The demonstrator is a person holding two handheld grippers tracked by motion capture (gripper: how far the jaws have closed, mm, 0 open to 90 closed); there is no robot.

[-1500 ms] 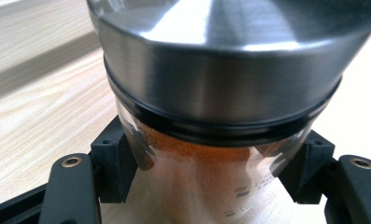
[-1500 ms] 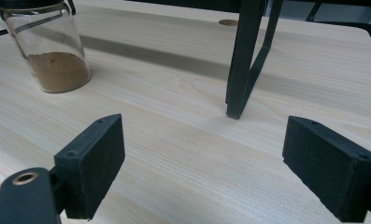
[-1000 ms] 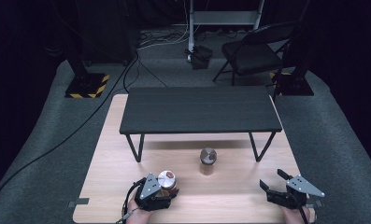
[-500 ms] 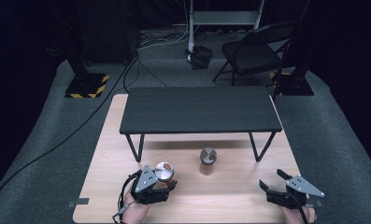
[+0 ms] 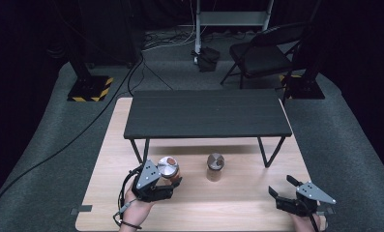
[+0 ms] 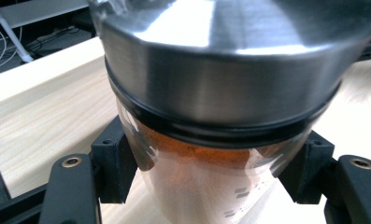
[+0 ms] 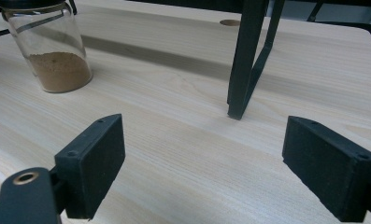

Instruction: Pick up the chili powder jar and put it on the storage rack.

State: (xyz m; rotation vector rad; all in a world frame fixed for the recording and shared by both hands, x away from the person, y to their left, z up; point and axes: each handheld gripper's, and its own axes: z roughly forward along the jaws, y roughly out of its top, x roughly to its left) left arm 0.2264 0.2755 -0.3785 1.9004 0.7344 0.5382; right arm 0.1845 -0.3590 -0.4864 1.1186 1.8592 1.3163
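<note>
Gripping spice jar [image 5: 168, 167], left hand-held gripper [image 5: 156, 183]; right hand-held gripper [image 5: 285, 191] wide, empty.

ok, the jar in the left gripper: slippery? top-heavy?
The jar has smooth clear walls, so it's probably slippery; the left gripper grips it just below the metal lid. The wide lid may make it top-heavy. Likely breakable if glass.

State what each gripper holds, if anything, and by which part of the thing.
The left gripper holds a spice jar by its clear glass body, just below the metal lid. The right gripper holds nothing; its jaws stand open over the table.
</note>
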